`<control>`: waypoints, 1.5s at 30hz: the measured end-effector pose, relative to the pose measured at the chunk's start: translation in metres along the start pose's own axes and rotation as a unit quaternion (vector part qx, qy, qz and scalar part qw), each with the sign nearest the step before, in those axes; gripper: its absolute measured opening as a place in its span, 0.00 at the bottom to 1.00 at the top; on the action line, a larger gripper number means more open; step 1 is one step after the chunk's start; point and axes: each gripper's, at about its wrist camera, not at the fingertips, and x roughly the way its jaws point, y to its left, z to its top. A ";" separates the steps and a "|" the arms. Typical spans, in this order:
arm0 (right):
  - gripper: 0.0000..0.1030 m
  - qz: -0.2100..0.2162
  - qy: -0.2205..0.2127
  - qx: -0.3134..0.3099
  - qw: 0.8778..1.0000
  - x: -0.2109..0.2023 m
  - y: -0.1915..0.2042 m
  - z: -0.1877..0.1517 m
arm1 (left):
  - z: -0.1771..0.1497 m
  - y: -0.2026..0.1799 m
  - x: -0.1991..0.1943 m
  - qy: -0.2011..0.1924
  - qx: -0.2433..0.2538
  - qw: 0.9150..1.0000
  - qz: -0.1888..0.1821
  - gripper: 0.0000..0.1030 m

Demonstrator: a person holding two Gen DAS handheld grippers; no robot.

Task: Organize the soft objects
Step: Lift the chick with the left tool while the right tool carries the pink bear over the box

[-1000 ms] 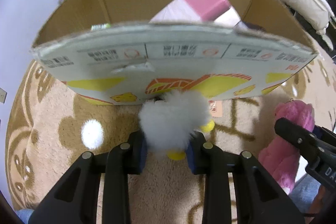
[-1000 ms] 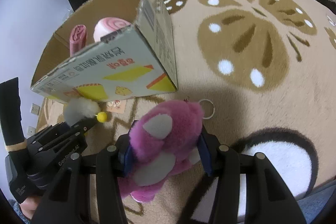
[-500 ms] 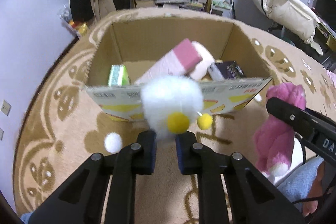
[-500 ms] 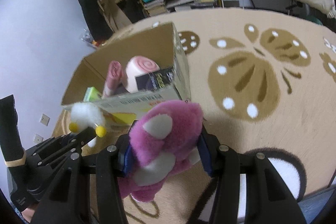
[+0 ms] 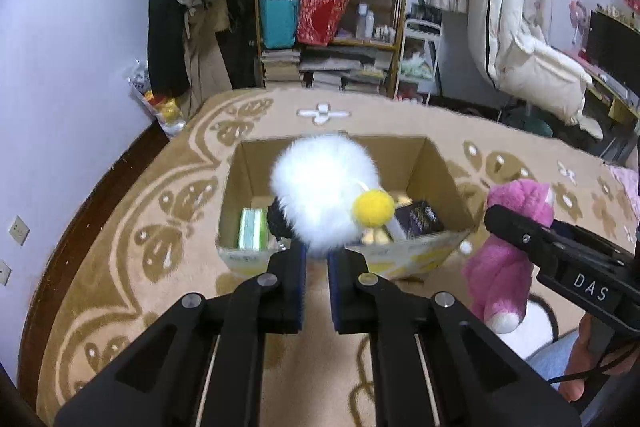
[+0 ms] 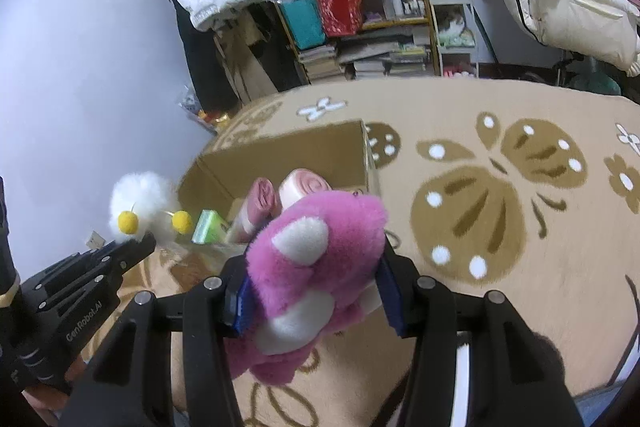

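Note:
My left gripper is shut on the lower edge of a white fluffy toy with yellow pompoms, held up in front of an open cardboard box. From the right wrist view that fluffy toy hangs left of the box, at the tip of the left gripper. My right gripper is shut on a pink plush bear, held above the rug near the box's front corner. The pink bear also shows at the right of the left wrist view.
The box holds a green pack, pink rolled items and a dark packet. It stands on a beige rug with brown butterfly patterns. A cluttered shelf, hanging coats and a white chair stand behind.
Both grippers have risen with their toys, so the box now lies lower and its inside shows. The left jaws have closed tighter on the white toy.

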 end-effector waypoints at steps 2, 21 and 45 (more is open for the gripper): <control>0.52 0.001 -0.011 -0.005 1.000 -0.004 0.003 0.007 | 0.007 0.000 -0.003 -0.011 0.005 1.000 0.008 0.08; 0.53 0.004 -0.046 -0.082 0.996 0.013 0.043 0.066 | 0.054 0.017 0.023 -0.031 0.005 0.999 0.028 0.09; 0.56 -0.022 0.000 -0.101 0.995 0.095 0.033 0.061 | 0.041 0.031 0.086 0.009 -0.009 0.998 0.057 0.10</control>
